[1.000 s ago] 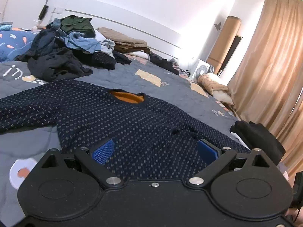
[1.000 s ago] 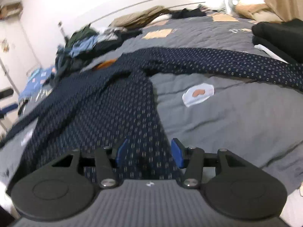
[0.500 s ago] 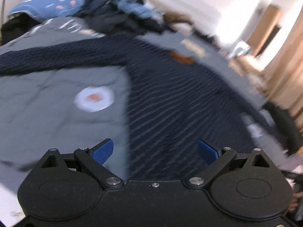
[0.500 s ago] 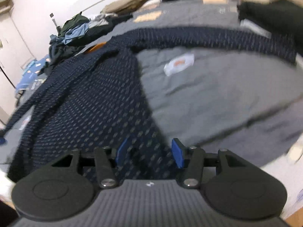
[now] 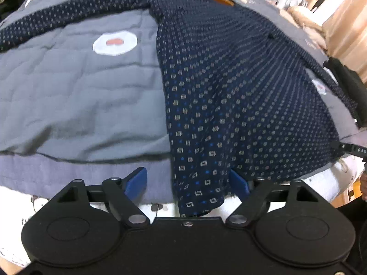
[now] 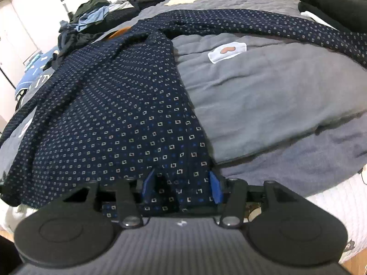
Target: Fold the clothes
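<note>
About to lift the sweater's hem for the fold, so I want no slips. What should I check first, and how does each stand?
1. Hem of sweater between left gripper fingers: ok, jaws closing.
2. Hem between right gripper fingers: ok, jaws closing.
3. Firm pinch on both: cannot tell.
4. Sweater body flat on bed: ok.
5. Sleeves tucked in: not ok, both spread wide.
6. Black pile clear of sweater: not ok, beside the sleeve.

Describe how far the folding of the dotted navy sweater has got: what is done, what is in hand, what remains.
Done: the sweater lies spread flat on the grey quilt, both sleeves stretched out sideways. In hand: the left gripper and right gripper sit at the hem corners with fabric between their closing jaws. Left: no fold shows yet, and a heap of clothes waits near the headboard.
</note>
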Demonstrator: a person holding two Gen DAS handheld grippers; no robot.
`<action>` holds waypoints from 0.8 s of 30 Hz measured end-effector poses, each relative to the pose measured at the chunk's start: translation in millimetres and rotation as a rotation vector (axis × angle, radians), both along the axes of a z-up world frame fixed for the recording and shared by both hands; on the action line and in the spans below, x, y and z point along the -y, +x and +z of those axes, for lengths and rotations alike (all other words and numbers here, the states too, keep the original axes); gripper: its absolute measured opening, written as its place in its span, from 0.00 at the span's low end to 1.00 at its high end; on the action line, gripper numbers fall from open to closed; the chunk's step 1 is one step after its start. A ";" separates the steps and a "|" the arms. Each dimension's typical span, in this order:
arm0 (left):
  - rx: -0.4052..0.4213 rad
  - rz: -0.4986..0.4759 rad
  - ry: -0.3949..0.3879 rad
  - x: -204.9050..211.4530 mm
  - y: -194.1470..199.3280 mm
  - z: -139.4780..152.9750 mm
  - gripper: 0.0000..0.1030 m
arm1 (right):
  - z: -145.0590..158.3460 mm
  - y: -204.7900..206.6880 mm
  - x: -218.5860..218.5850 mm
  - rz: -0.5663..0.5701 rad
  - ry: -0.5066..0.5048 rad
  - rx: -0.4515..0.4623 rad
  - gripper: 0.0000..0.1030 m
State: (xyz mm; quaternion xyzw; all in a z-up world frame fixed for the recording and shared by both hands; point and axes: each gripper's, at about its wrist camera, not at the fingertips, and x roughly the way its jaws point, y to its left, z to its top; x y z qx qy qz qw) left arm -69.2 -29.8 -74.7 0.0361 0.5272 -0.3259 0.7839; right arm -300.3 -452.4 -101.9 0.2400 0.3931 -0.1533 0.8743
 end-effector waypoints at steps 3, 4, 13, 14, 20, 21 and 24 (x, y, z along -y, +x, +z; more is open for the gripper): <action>-0.014 -0.036 -0.009 1.6 -4.5 -1.5 0.25 | -6.0 2.7 2.3 -0.031 0.029 0.024 0.21; -0.005 -0.044 0.001 3.3 -7.4 -2.2 0.25 | -7.1 3.1 3.4 -0.042 0.040 0.025 0.17; 0.055 -0.148 -0.037 2.8 -25.6 21.5 0.05 | 38.3 -40.1 18.8 -0.097 0.408 0.354 0.09; 0.065 -0.151 -0.046 0.1 -26.6 26.9 0.05 | 46.7 -45.1 16.7 -0.090 0.425 0.383 0.08; 0.157 -0.168 -0.106 -20.2 -30.9 73.1 0.05 | 98.0 -66.8 16.2 -0.056 0.480 0.521 0.08; 0.174 -0.173 -0.116 -24.9 -31.9 82.9 0.05 | 103.4 -69.3 17.6 -0.056 0.478 0.527 0.08; 0.209 -0.197 -0.082 -33.2 -34.3 101.4 0.05 | 113.0 -70.4 19.3 -0.026 0.408 0.464 0.08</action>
